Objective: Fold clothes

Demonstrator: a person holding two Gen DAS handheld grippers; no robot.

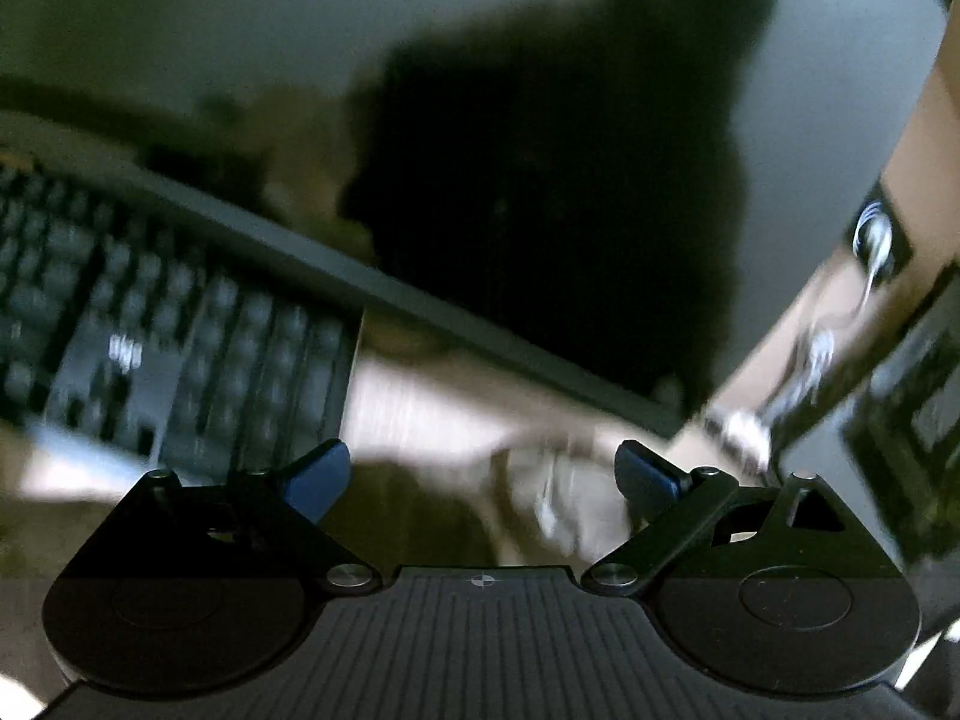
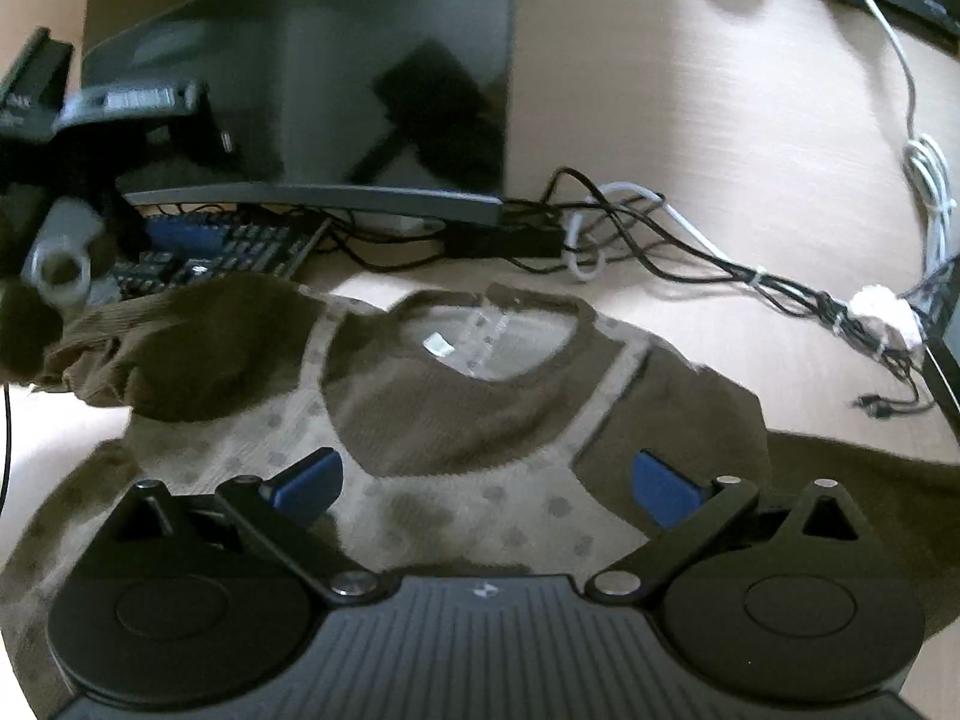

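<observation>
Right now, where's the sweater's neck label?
In the right wrist view, the neck label sits centre frame inside the sweater collar, ahead of the open right gripper and just short of the laptop.

Ahead of the claw stood a dark monitor over a keyboard, tangled cables trailing rightward across the desk.

Both wrist views close above the desk, sharing keyboard and monitor.

One sweater below the fingers. One keyboard, one monitor beyond them. Two white cables.
</observation>
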